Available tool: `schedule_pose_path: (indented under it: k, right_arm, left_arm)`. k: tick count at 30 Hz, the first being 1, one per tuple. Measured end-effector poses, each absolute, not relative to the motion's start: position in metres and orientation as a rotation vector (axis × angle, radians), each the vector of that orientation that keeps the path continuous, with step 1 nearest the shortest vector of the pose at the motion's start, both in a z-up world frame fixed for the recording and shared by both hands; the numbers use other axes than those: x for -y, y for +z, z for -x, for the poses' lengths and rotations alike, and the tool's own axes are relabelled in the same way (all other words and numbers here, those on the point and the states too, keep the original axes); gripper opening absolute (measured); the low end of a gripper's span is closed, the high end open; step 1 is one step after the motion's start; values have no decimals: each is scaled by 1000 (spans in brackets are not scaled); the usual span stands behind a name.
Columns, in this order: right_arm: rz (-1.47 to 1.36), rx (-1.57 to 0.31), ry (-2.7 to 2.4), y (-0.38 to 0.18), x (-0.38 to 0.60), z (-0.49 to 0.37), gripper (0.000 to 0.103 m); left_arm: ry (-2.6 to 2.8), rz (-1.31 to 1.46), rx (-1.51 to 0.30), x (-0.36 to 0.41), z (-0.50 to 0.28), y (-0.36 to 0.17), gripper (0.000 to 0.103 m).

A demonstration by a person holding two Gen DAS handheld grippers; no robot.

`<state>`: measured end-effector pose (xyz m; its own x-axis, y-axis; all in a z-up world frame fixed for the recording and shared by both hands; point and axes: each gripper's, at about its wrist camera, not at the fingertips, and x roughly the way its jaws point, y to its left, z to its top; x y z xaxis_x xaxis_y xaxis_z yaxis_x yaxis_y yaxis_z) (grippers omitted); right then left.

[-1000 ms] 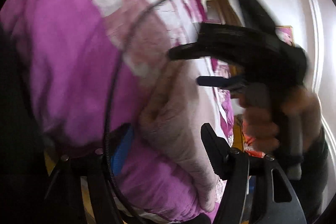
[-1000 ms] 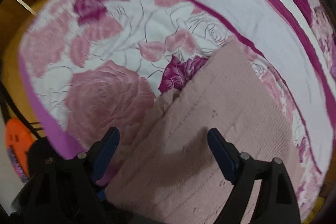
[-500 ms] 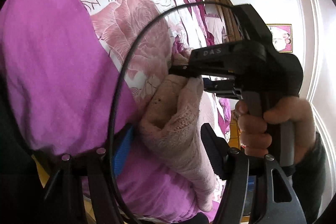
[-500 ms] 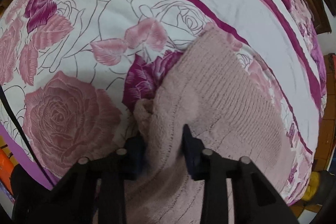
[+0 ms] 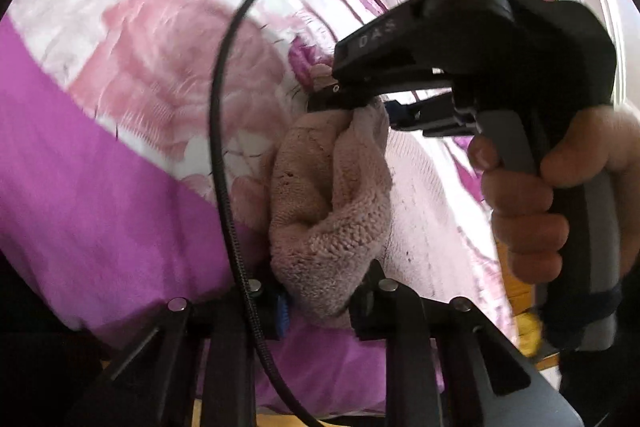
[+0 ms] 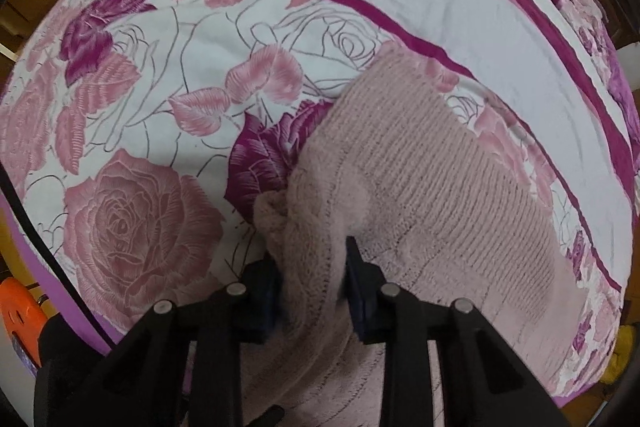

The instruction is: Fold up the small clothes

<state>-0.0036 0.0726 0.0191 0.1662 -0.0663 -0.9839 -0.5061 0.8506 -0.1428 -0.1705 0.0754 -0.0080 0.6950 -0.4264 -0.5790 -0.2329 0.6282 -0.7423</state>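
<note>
- Left wrist view: the left gripper [image 5: 320, 301] has its two fingers drawn in on a bunched fold of the pink knit garment [image 5: 324, 211], the wool bulging up between them
- Same view: the right gripper [image 5: 348, 93] reaches in from the right, its black body marked "DAS", and its tips pinch the upper end of that same bunch; a bare hand [image 5: 560, 195] wraps the grey handle
- A black cable [image 5: 218, 131] arcs from the lower frame up and over toward the right gripper
- Right wrist view: the right gripper [image 6: 310, 279] is narrowed on a gathered ridge of the garment [image 6: 440, 187], blue pads pressing the wool from both sides
- The rest of the garment lies spread flat on the bedspread [image 6: 160, 115], running away to the right from the pinched edge
- The bedspread is white with pink and magenta roses and has a purple border [image 5: 100, 211]; the garment sits near that border edge
- An orange object [image 6: 18, 307] shows at the lower left, beyond the bed; what it is cannot be told
- Much of the left wrist view is motion-blurred
</note>
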Motion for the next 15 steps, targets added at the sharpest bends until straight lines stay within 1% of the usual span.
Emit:
schedule_pose_path:
  k: [6, 12, 15]
  right_arm:
    - [501, -1326, 355, 46, -75, 8, 23]
    - [503, -1258, 404, 77, -75, 7, 21]
    - [457, -1241, 423, 88, -76, 14, 21]
  left_arm:
    - [-99, 807, -786, -62, 170, 14, 0]
    - [-123, 742, -710, -54, 170, 46, 0]
    - [-158, 724, -688, -55, 168, 57, 0]
